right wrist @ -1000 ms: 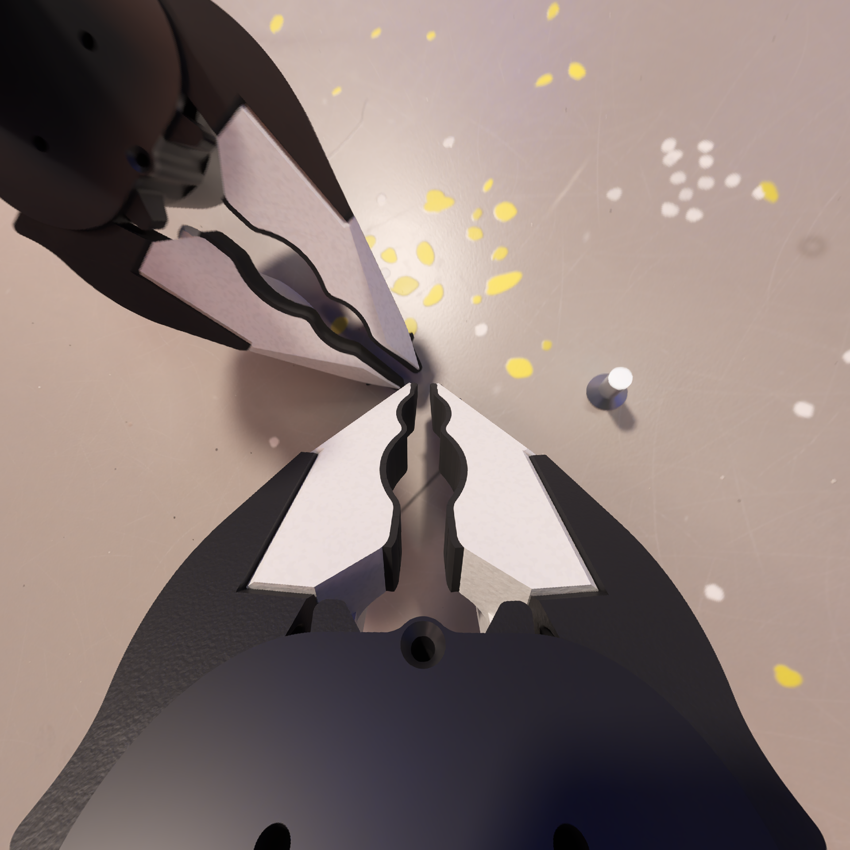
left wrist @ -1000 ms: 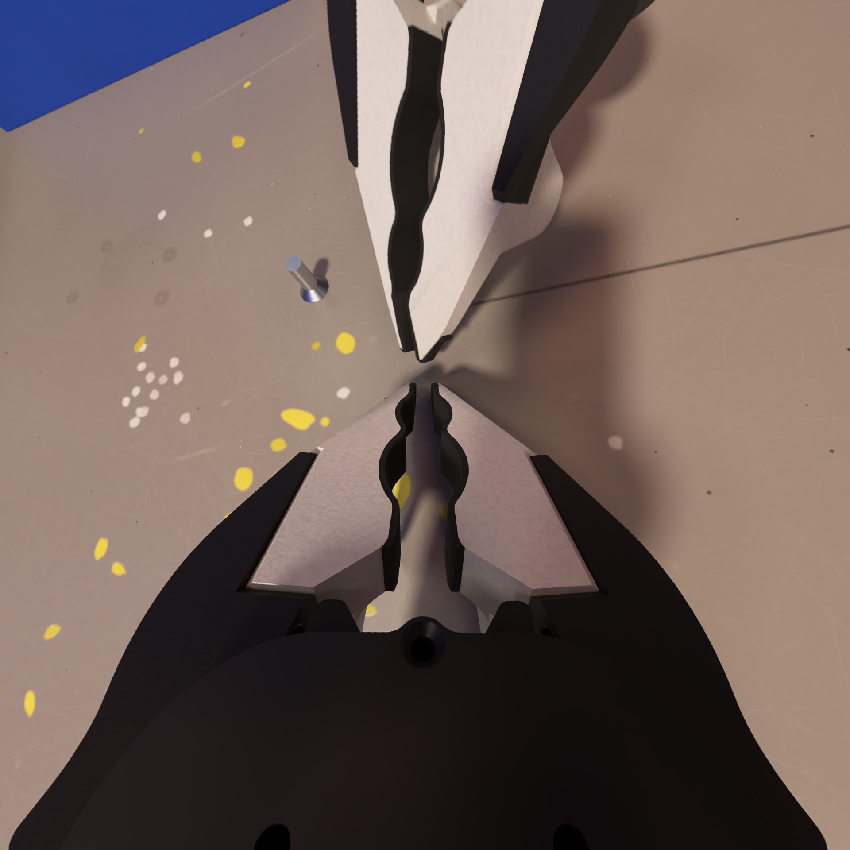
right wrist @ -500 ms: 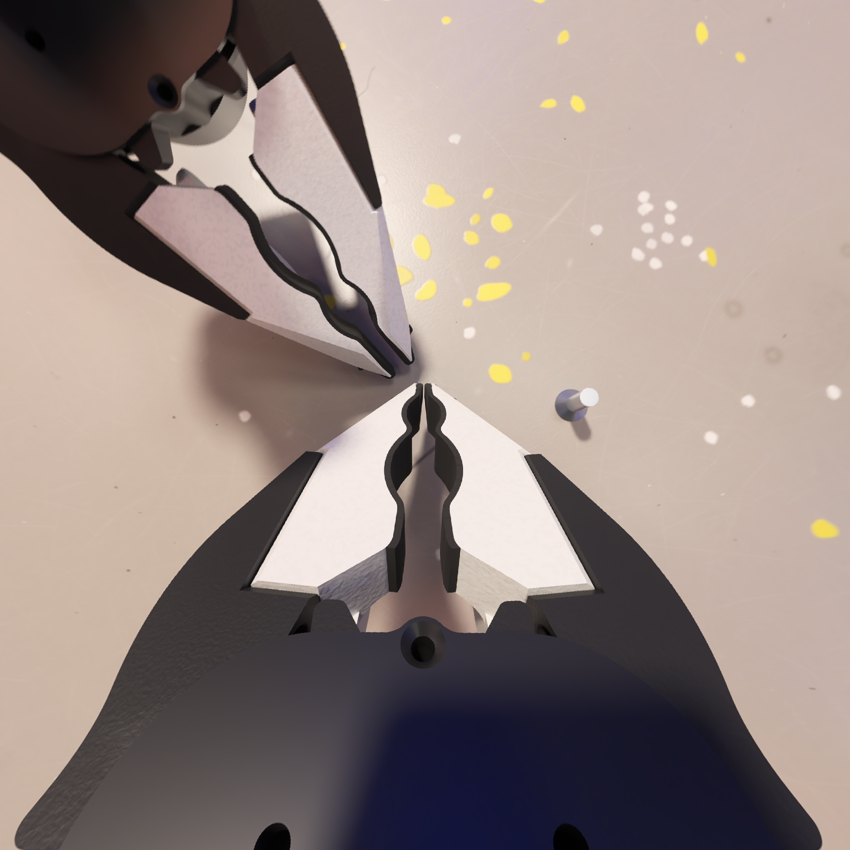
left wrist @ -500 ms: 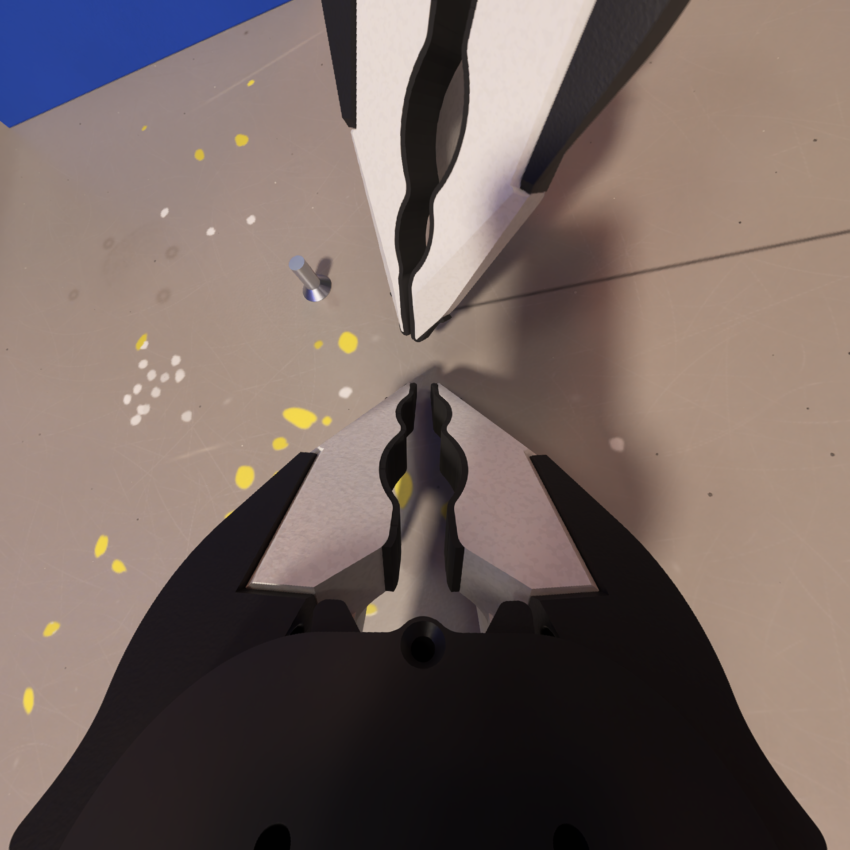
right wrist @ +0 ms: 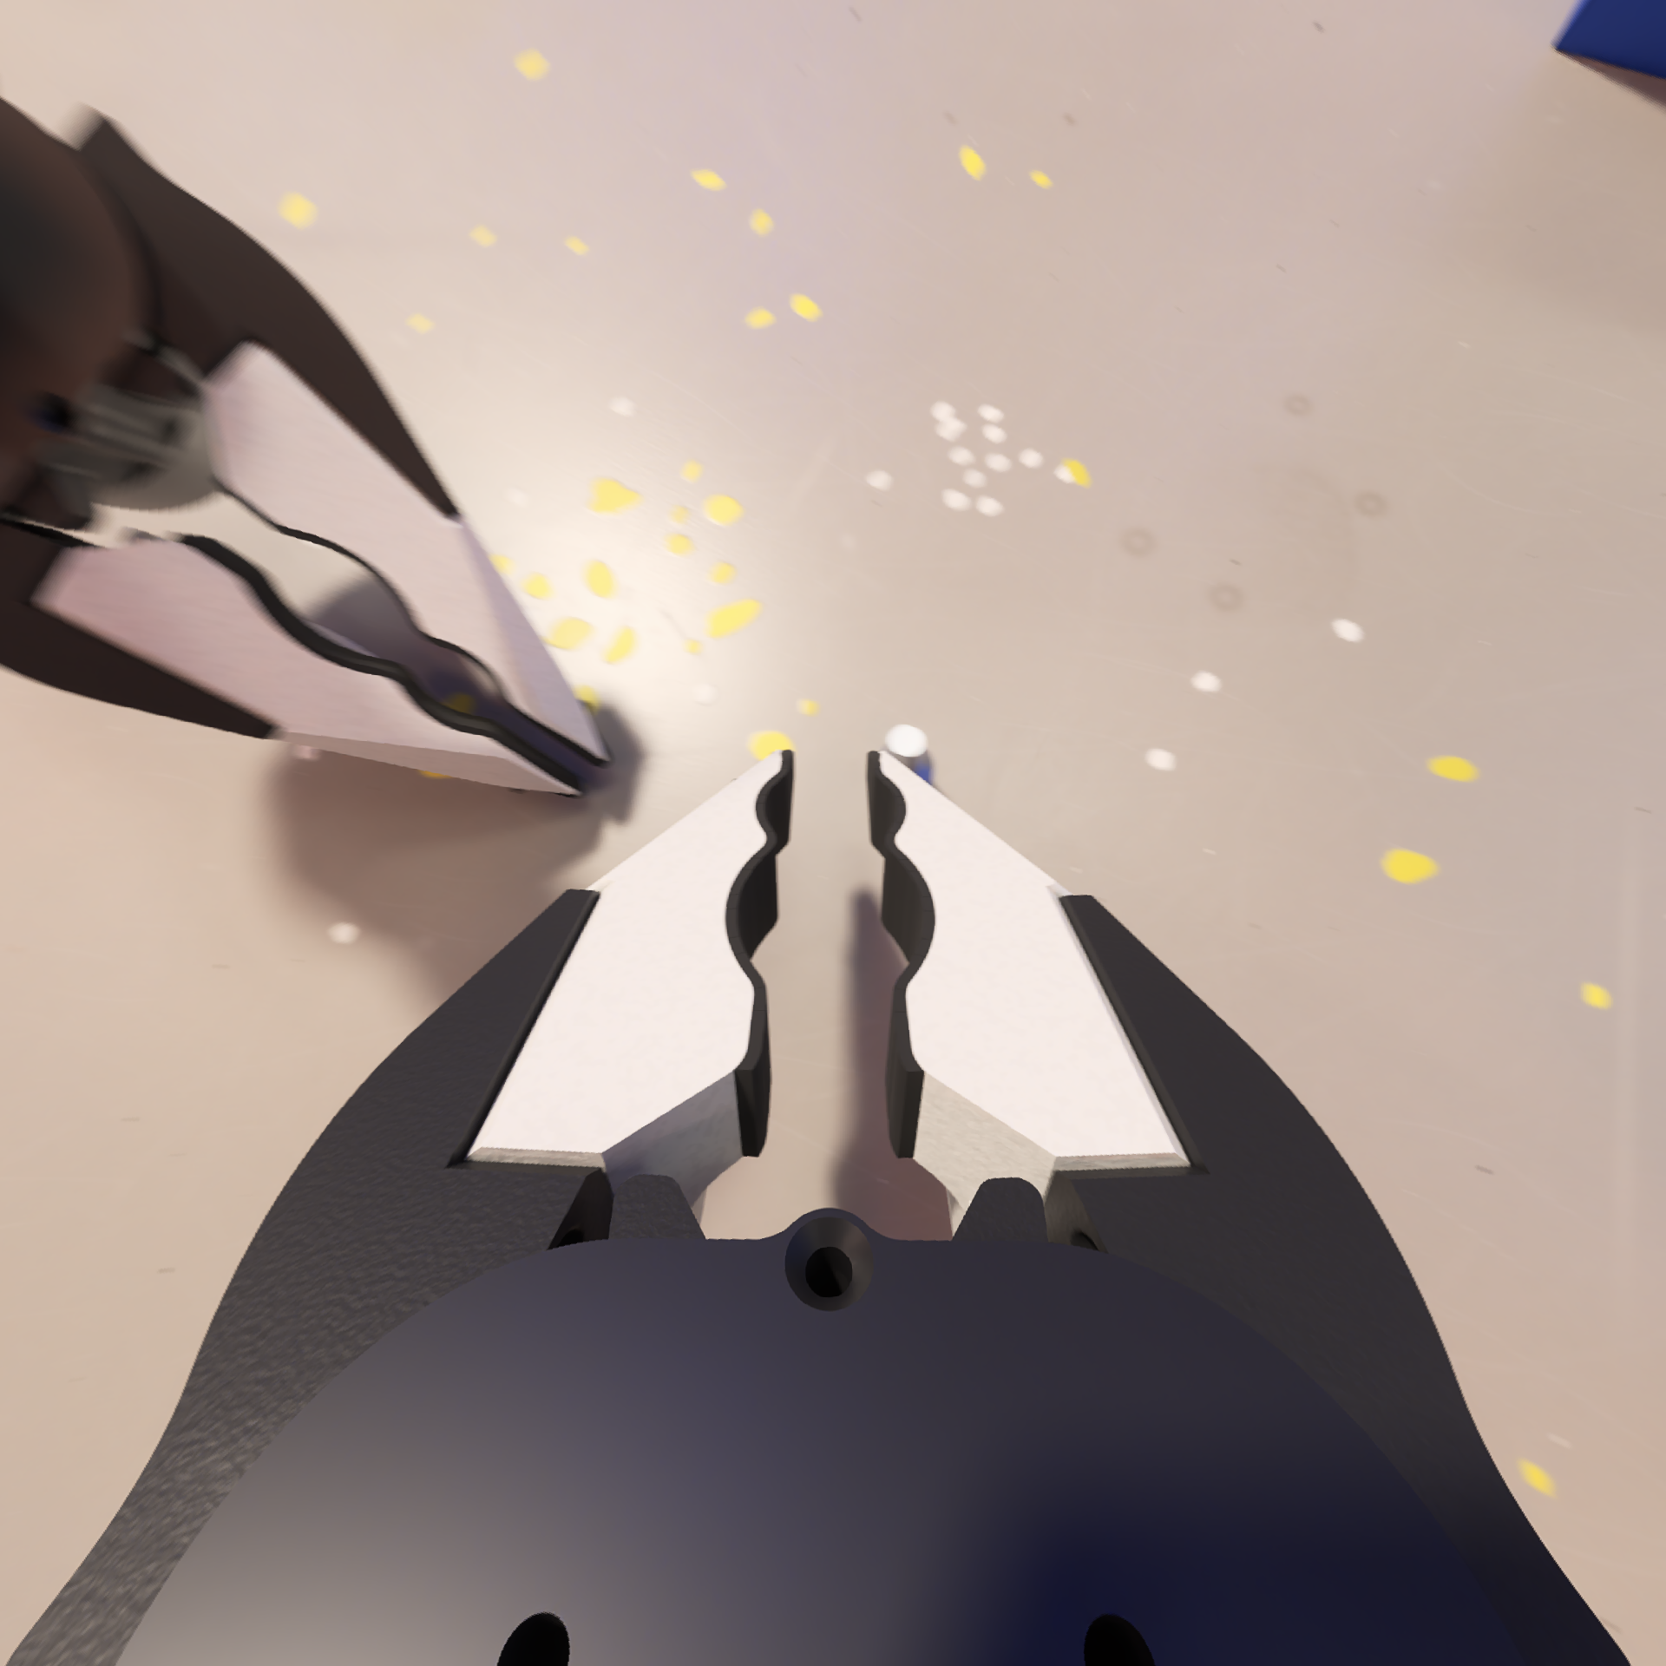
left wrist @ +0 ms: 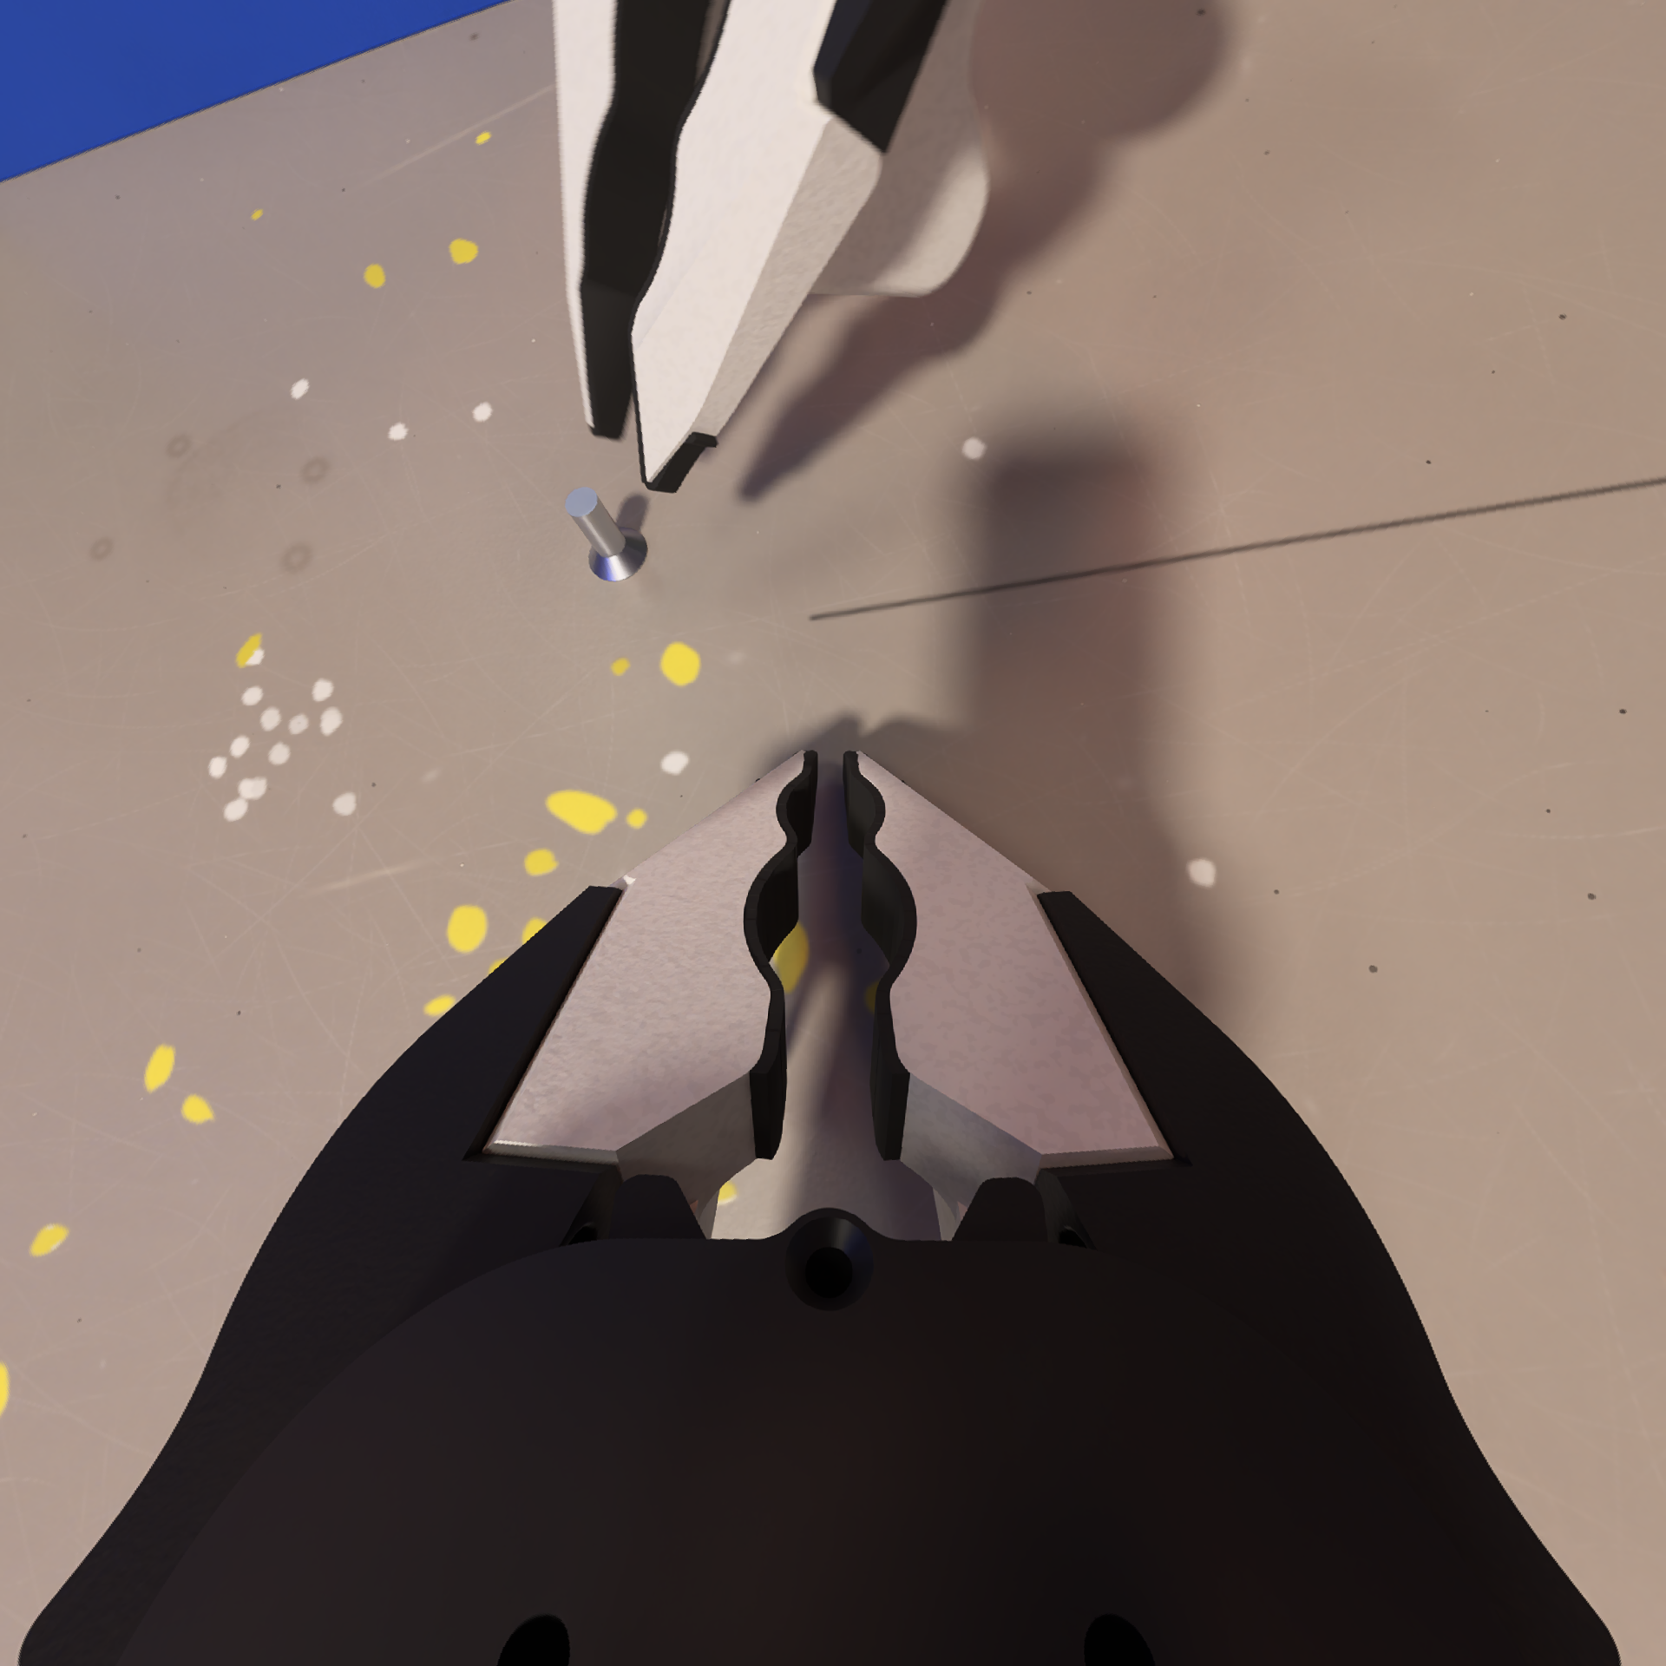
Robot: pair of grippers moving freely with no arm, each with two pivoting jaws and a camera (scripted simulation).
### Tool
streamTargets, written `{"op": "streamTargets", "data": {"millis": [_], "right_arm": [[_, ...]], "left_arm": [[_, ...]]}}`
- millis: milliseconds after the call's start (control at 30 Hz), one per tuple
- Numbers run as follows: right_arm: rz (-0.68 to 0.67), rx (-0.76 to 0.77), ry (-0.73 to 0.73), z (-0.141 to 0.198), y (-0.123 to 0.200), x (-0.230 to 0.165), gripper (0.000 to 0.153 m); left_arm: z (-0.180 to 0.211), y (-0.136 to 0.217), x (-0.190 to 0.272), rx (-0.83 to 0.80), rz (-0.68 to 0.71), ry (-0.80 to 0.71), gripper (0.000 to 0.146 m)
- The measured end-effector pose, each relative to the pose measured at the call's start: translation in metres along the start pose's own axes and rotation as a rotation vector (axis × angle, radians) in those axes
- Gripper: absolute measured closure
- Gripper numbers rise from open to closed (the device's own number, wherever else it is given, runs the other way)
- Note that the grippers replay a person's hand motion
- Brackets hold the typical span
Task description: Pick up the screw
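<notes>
A small silver screw (left wrist: 606, 539) stands head-down on the tan table, shaft up. In the right wrist view only its top (right wrist: 905, 743) shows, just past my right fingertip (right wrist: 888, 775). My right gripper (right wrist: 829, 762) is open by a small gap and empty, with the screw slightly right of the gap. In the left wrist view the right gripper (left wrist: 651, 455) hangs just above and right of the screw. My left gripper (left wrist: 828, 759) is shut and empty, low over the table, nearer than the screw and to its right. It also shows at the left of the right wrist view (right wrist: 581, 766).
The tan table (left wrist: 1262, 811) carries yellow and white paint specks (left wrist: 577, 809) and a thin dark line (left wrist: 1262, 541). A blue area (left wrist: 135, 72) lies beyond the table's far left edge; a blue corner (right wrist: 1623, 45) shows at top right.
My right gripper has moved over toward the screw and its jaws have opened a little. The left gripper has stayed in place, still shut.
</notes>
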State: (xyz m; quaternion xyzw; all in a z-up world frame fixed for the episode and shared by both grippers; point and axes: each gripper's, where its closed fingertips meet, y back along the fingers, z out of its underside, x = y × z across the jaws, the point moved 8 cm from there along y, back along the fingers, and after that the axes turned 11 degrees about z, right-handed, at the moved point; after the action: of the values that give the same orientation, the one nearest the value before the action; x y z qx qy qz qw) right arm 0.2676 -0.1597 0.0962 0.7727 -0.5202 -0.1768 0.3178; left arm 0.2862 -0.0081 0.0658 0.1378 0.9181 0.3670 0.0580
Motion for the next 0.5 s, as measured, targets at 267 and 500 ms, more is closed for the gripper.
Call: {"op": "streamTargets", "data": {"millis": [267, 500], "right_arm": [[-0.046, -0.122, 0.127, -0.002, -0.029, 0.022, 0.125], [-0.158, -0.132, 0.097, 0.0, -0.038, 0.021, 0.145]], "left_arm": [[0.0, 0.0, 0.002, -0.004, -0.014, -0.019, 0.14], [0.0, 0.0, 0.001, -0.003, -0.008, -0.015, 0.14]]}}
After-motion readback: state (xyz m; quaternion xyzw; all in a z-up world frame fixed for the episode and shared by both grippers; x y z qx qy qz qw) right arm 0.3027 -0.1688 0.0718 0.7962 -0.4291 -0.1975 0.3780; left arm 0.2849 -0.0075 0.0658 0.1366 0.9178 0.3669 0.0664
